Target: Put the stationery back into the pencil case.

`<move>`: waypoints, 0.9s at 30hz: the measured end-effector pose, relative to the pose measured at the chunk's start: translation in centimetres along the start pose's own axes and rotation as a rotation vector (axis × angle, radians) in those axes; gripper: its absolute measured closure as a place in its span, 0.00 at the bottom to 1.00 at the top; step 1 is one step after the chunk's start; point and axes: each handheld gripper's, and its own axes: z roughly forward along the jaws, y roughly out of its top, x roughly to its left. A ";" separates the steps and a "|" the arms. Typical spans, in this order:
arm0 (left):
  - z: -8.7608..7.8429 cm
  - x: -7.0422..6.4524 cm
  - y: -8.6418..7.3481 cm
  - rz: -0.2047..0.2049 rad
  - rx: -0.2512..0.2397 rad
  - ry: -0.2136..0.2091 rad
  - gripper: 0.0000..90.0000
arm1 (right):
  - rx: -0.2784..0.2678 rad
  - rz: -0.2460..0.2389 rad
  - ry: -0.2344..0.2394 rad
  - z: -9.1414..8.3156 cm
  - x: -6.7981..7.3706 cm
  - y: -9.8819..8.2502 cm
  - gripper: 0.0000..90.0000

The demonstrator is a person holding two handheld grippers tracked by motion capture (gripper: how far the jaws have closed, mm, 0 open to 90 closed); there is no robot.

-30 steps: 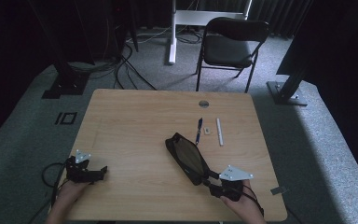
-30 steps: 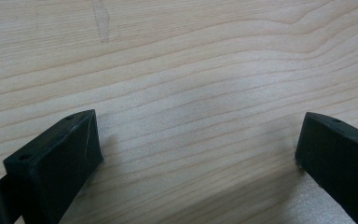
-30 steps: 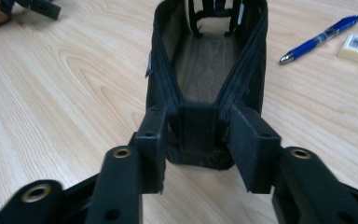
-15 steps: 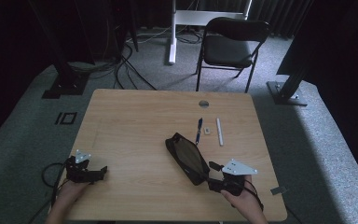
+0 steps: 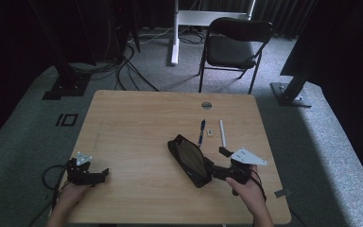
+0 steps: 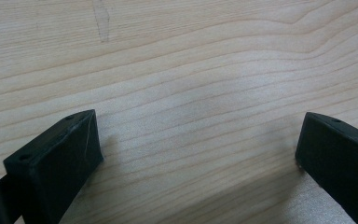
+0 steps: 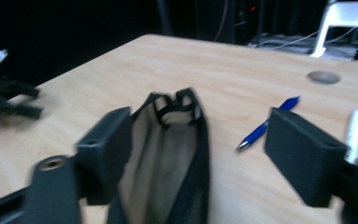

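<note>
A black pouch (image 5: 189, 160) lies open on the wooden table (image 5: 137, 123), and its pale lining (image 7: 161, 154) faces the right gripper view. My right gripper (image 5: 216, 171) hovers at the pouch's near end. Its jaws have just been opening and stand wide, with the pouch's mouth between them but no pad pressing on it (image 7: 200, 142). A blue pen (image 5: 202, 132) and a white marker (image 5: 222, 133) lie just beyond the pouch, with a small pale block (image 5: 210, 133) between them. My left gripper (image 5: 103, 174) rests open at the table's front left over bare wood (image 6: 198, 144).
A round cable hole (image 5: 207, 105) sits near the table's far edge. A black chair (image 5: 236, 45) and a white stand (image 5: 175, 28) are behind the table. Cables run over the grey floor at the back left. The left gripper (image 7: 9, 100) shows blurred in the right gripper view.
The right gripper's jaws have spread apart. The right hand has lifted slightly and drawn back from the pouch's near end. The left gripper has kept still.
</note>
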 end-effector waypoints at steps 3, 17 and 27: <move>0.0 0.0 0.0 0.000 0.000 0.000 0.00 | -0.021 -0.005 -0.032 0.3 -0.6 0.4 0.24; 0.0 0.0 0.0 -0.003 0.001 0.004 0.00 | -0.020 0.038 -0.157 2.4 -3.5 1.0 0.23; 0.0 0.0 0.0 -0.004 0.001 0.004 0.00 | -0.021 0.090 -0.256 3.2 -6.3 1.4 0.22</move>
